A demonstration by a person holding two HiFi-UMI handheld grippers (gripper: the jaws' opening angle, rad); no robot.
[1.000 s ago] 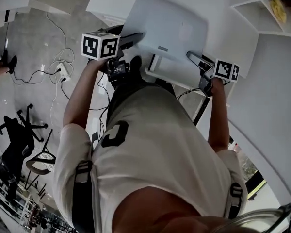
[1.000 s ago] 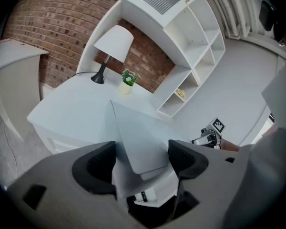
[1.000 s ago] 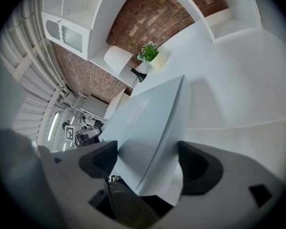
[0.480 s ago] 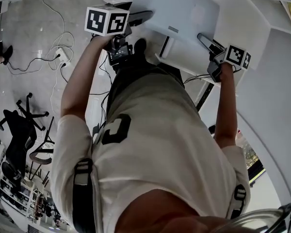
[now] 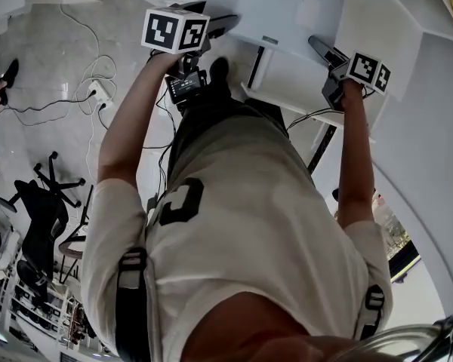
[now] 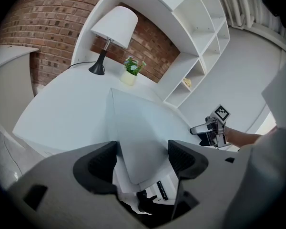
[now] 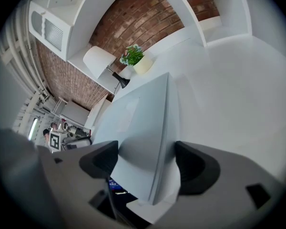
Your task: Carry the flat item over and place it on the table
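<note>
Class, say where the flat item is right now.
Head view, top centre: the flat item is held between the left gripper and right gripper, over the table.

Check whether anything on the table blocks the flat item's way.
Nothing visible does. The visible table ahead of the flat item is bare; the lamp and the potted plant stand at its far end, beyond the item.

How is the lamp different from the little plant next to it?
The lamp is taller than the plant. The lamp has a white shade on a dark stem and base; the plant has green leaves in a pale pot. Both stand upright on the white table, by the brick wall.
</note>
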